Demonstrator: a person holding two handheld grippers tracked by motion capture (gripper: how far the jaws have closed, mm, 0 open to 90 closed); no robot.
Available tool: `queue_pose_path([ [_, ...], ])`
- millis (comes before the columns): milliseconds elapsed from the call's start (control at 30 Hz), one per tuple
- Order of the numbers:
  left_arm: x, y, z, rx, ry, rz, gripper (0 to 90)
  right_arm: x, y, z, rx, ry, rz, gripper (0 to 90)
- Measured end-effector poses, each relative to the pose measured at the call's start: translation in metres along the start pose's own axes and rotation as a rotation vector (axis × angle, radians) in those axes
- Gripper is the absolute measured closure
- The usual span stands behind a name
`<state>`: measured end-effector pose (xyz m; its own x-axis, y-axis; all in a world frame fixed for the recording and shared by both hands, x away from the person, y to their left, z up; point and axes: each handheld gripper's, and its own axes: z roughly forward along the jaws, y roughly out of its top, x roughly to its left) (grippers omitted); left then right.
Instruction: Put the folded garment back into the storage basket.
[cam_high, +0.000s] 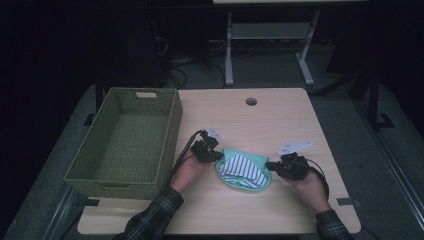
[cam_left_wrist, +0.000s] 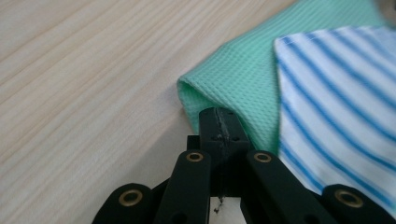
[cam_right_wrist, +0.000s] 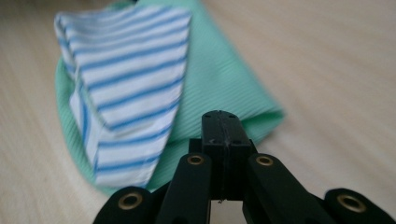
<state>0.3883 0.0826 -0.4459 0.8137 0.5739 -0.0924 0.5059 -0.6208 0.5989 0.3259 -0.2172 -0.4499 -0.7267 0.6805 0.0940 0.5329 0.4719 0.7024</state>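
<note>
Green waffle-weave cloth (cam_high: 250, 159), folded, lies on the light wooden table (cam_high: 280, 115) in the high view, with a white cloth with blue stripes (cam_high: 243, 170) on top of it. The left gripper (cam_high: 212, 156) is at the green cloth's left edge and the right gripper (cam_high: 272, 166) at its right edge, each carried by a hand in a plaid sleeve. An olive woven rectangular basket (cam_high: 172, 125) stands on the table's left part, just left of the left hand.

In the left gripper view, the left gripper (cam_left_wrist: 219, 122) has its jaws pressed together on a raised fold of the green cloth (cam_left_wrist: 233, 74); the striped cloth (cam_left_wrist: 336, 102) lies to the right.

In the right gripper view, the right gripper (cam_right_wrist: 220, 125) is likewise clenched on the green cloth's (cam_right_wrist: 219, 79) edge, the striped cloth (cam_right_wrist: 130, 88) lying beyond at left.
</note>
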Motion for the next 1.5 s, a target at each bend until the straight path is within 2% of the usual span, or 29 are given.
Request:
queue_pose_path([
  [67, -0.001, -0.003, -0.009, -0.033, -0.01, -0.021, 89.1, -0.009, 0.004, -0.003, -0.026, -0.023, 0.002, 89.7],
  [100, -0.001, -0.003, -0.009, -0.033, -0.01, -0.021, 86.4, -0.014, 0.005, -0.004, -0.034, -0.032, 0.002, 89.7],
  [167, -0.004, -0.011, -0.02, -0.066, -0.023, -0.037, 82.6, -0.022, 0.008, -0.003, -0.043, -0.044, 0.011, 89.7],
  [267, -0.01, -0.018, -0.027, -0.076, -0.035, -0.04, 74.6, -0.033, 0.012, 0.002, -0.053, -0.049, 0.027, 89.7],
  [467, -0.026, -0.027, -0.034, -0.083, -0.045, -0.024, 52.3, -0.042, 0.018, 0.021, -0.041, -0.032, 0.037, 89.7],
  [500, -0.027, -0.028, -0.034, -0.08, -0.044, -0.009, 49.5, -0.043, 0.018, 0.026, -0.034, -0.029, 0.039, 89.7],
  [600, -0.033, -0.032, -0.034, -0.076, -0.053, -0.002, 44.5, -0.043, 0.017, 0.032, -0.015, -0.028, 0.04, 89.7],
  [633, -0.034, -0.033, -0.034, -0.073, -0.057, 0.003, 38.7, -0.042, 0.015, 0.034, 0.005, -0.021, 0.031, 89.7],
  [733, -0.038, -0.035, -0.033, -0.063, -0.068, 0.029, 33.9, -0.038, 0.011, 0.03, 0.009, -0.016, 0.037, 89.7],
  [800, -0.038, -0.035, -0.032, -0.069, -0.064, 0.029, 29.1, -0.034, 0.007, 0.026, 0.011, -0.013, 0.033, 89.8],
  [967, -0.047, -0.038, -0.032, -0.064, -0.046, 0.051, 24.9, -0.027, 0.002, 0.019, 0.022, -0.006, 0.018, 89.8],
  [1033, -0.05, -0.041, -0.032, -0.042, -0.035, 0.076, 20.1, -0.021, -0.002, 0.013, 0.008, 0.009, 0.021, 89.8],
  [1067, -0.051, -0.042, -0.032, -0.042, -0.033, 0.076, 19.3, -0.018, -0.003, 0.012, 0.007, 0.013, 0.023, 89.8],
  [1133, -0.052, -0.044, -0.034, -0.029, -0.035, 0.089, 17.7, -0.011, -0.005, 0.011, 0.022, 0.021, 0.008, 89.8],
  [1300, -0.051, -0.047, -0.036, -0.029, -0.03, 0.091, 17.0, 0.0, -0.008, 0.008, 0.024, 0.031, -0.014, 89.8],
  [1333, -0.05, -0.048, -0.038, -0.027, -0.031, 0.087, 17.0, 0.001, -0.008, 0.007, 0.023, 0.019, -0.022, 89.8],
  [1367, -0.05, -0.048, -0.039, -0.032, -0.028, 0.085, 17.0, 0.001, -0.007, 0.005, 0.01, 0.006, -0.031, 89.8],
  [1400, -0.05, -0.05, -0.04, -0.035, -0.024, 0.082, 16.9, 0.0, -0.006, 0.002, -0.005, 0.001, -0.016, 89.8],
  [1433, -0.05, -0.051, -0.041, -0.039, -0.022, 0.072, 16.9, -0.009, -0.003, 0.0, -0.03, -0.022, -0.018, 89.9],
  [1500, -0.049, -0.052, -0.041, -0.035, -0.025, 0.077, 17.0, -0.017, -0.001, 0.002, -0.029, -0.033, -0.004, 89.8],
])
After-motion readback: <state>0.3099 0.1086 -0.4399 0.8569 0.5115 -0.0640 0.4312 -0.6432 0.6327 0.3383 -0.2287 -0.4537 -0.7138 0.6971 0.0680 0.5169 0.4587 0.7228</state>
